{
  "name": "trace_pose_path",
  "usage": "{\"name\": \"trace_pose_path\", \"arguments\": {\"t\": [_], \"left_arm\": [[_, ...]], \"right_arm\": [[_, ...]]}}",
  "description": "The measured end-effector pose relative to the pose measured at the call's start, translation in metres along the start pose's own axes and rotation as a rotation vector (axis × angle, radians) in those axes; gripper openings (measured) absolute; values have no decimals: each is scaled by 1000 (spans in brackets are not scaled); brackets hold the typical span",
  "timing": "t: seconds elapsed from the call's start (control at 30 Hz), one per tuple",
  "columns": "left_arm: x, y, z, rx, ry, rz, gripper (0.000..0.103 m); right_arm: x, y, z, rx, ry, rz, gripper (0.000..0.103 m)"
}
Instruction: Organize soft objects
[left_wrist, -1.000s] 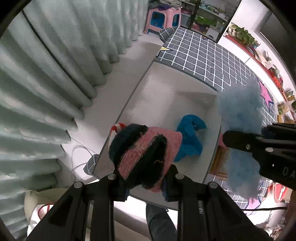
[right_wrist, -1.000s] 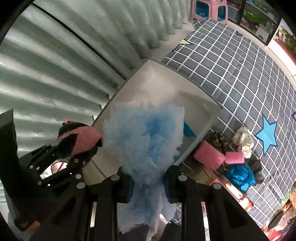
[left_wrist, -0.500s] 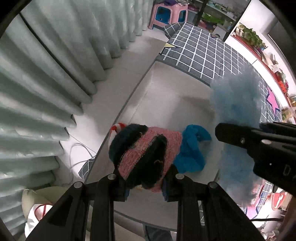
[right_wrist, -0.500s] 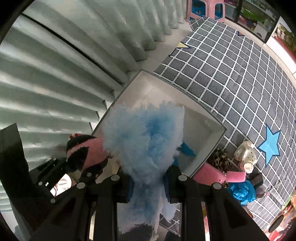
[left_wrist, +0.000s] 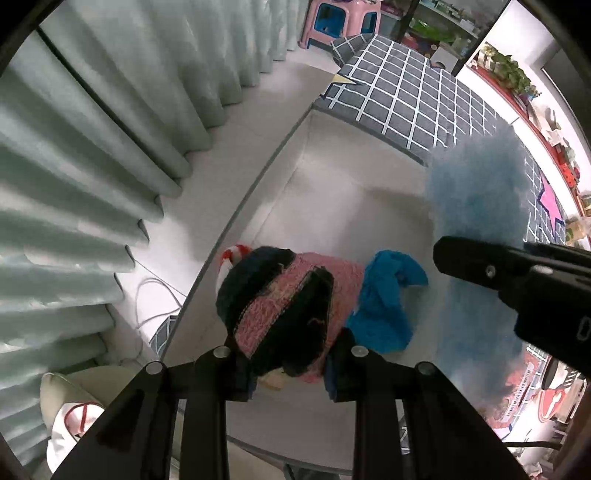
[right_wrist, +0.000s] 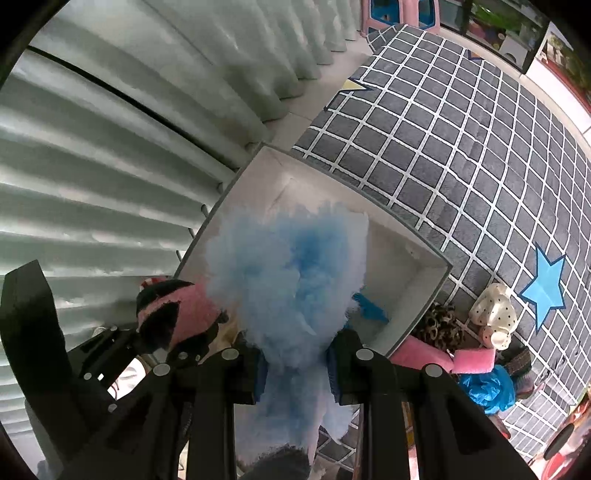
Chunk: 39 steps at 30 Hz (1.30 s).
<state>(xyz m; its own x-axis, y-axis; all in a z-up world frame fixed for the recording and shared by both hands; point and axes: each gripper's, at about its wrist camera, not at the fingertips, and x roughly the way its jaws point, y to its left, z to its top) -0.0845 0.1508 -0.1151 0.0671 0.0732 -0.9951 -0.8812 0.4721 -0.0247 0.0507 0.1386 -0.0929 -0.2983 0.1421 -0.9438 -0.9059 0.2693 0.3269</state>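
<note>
Pink-and-black knitted toy (left_wrist: 284, 310) pinched by left gripper (left_wrist: 291, 376) above white bin (left_wrist: 332, 206), fluffy blue plush (right_wrist: 291, 280) pinched by right gripper (right_wrist: 297, 369), only right wrist view shows soft pile (right_wrist: 476, 350) beside bin

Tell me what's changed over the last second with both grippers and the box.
Both grippers have come down closer over the white box. The left gripper still clamps the pink-and-black knit item, the right gripper the fluffy blue item. The blue cloth stays inside.
</note>
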Motion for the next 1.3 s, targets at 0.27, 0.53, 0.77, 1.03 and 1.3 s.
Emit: {"name": "trace_pose_path", "arguments": {"t": [0.27, 0.53, 0.77, 1.03, 1.3], "left_arm": [[8, 0, 3, -2, 21, 2, 30], [12, -1, 7, 4, 27, -5, 31], [6, -7, 6, 20, -8, -20, 82], [2, -4, 4, 2, -34, -36, 102], [-3, -5, 6, -9, -58, -51, 103]], "right_arm": [[6, -1, 5, 7, 4, 5, 27], [10, -4, 8, 16, 10, 4, 27], [9, -4, 7, 9, 6, 1, 56], [7, -5, 7, 12, -9, -7, 91], [-1, -11, 4, 30, -33, -23, 103]]}}
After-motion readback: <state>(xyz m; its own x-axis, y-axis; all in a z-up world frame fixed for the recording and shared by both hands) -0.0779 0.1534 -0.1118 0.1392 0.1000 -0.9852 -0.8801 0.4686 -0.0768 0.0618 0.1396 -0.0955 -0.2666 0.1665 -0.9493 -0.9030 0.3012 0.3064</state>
